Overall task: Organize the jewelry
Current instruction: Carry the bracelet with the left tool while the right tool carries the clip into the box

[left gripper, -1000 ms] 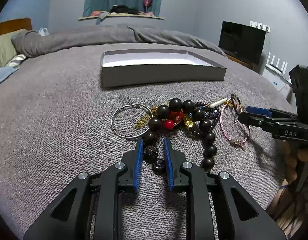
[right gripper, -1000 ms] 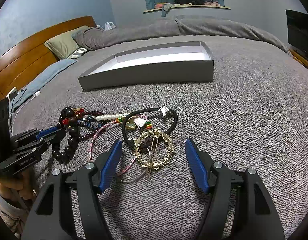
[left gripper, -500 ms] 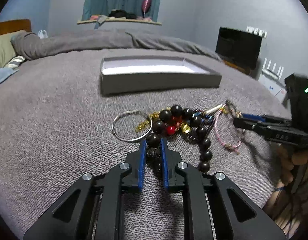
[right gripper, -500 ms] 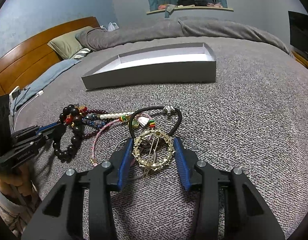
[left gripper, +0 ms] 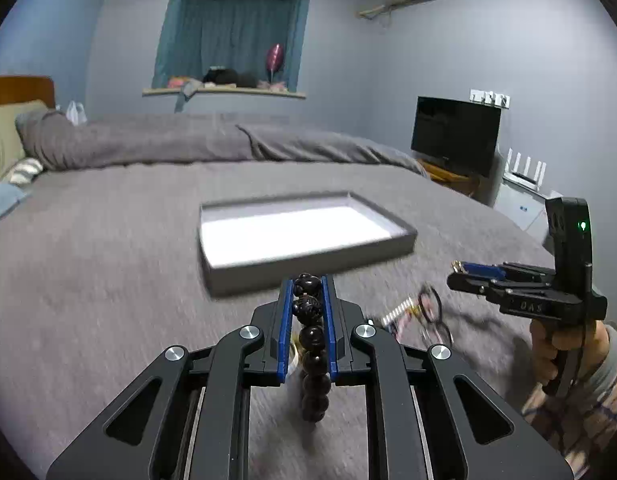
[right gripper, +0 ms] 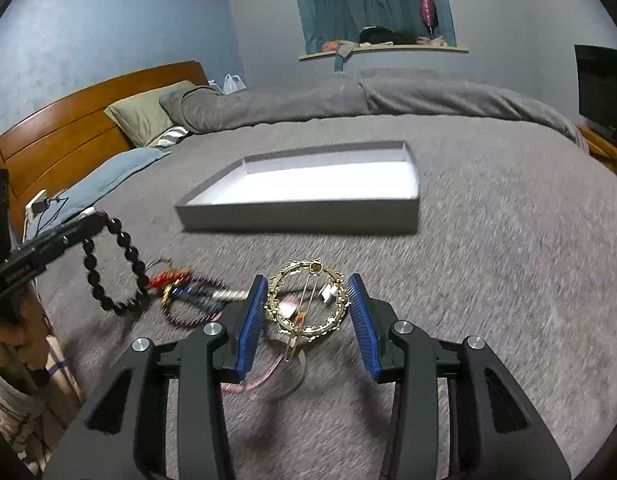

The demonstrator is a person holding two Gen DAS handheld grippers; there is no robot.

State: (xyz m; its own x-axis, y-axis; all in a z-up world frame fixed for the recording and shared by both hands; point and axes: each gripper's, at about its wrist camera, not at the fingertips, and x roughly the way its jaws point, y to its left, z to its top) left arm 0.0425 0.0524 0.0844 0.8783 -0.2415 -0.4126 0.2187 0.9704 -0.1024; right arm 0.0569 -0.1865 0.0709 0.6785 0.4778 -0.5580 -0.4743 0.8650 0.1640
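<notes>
Gripping the dark bead bracelet (left gripper: 311,322) between clenched jaws, the left gripper (left gripper: 306,286) is holding it off the bed (right gripper: 508,240) while the right gripper (right gripper: 308,302) is clasping the gold ring brooch (right gripper: 306,300).

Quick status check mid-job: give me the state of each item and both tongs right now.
Left tongs: shut on the black bead bracelet.
Black bead bracelet: lifted, hanging as a loop.
Right tongs: shut on the gold ring brooch.
Gold ring brooch: gripped at its edges, raised off the bed.
Grey box: open, nothing inside.
Remaining jewelry pile: lying tangled on the bedspread.
</notes>
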